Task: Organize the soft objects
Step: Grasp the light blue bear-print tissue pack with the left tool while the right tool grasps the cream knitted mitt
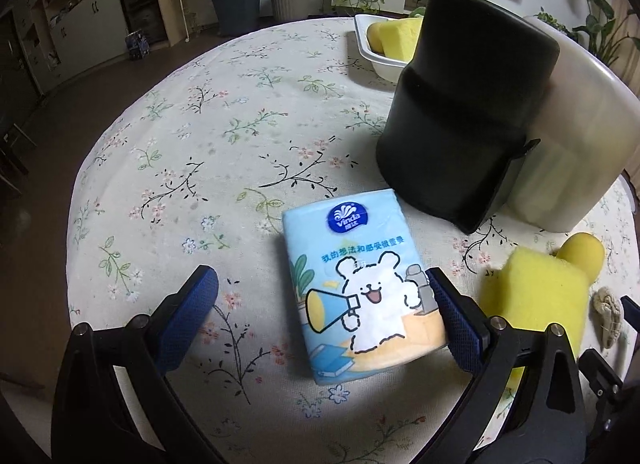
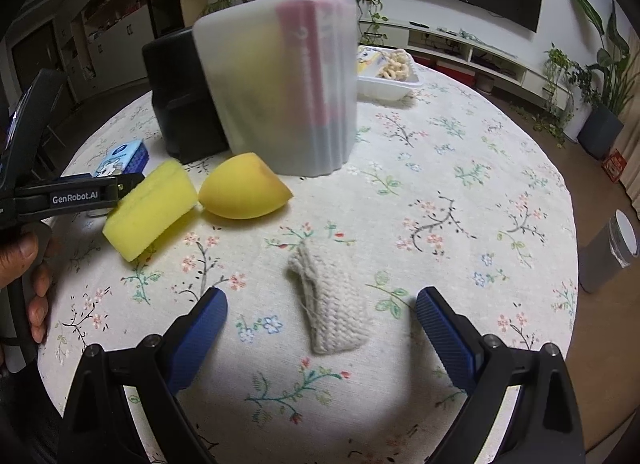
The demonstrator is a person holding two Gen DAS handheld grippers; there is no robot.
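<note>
While the left gripper [image 1: 324, 304] sits wide open, the tissue pack [image 1: 360, 292] lies between its fingers, touching the right one. Right gripper [image 2: 322, 314] is wide open too, straddling the knitted piece [image 2: 330, 304], holding nothing.

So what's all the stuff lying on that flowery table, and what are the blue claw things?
Tissue pack: one, light blue with a cartoon bear, flat on the table between the left claw's fingers.
Sponge block: one, yellow, beside the egg-shaped sponge.
Egg-shaped sponge: one, yellow, in front of the white bin.
Knitted piece: one, cream, between the right claw's fingers.
Black bin: one, behind the tissue pack.
White bin: one, translucent, with pink and yellow shapes showing through.
White tray: one, far side, holding yellow sponges.
Tablecloth: one, white with flowers.
Left gripper: blue pads, open.
Right gripper: blue pads, open.
Hand: one, holding the left gripper's handle.
</note>
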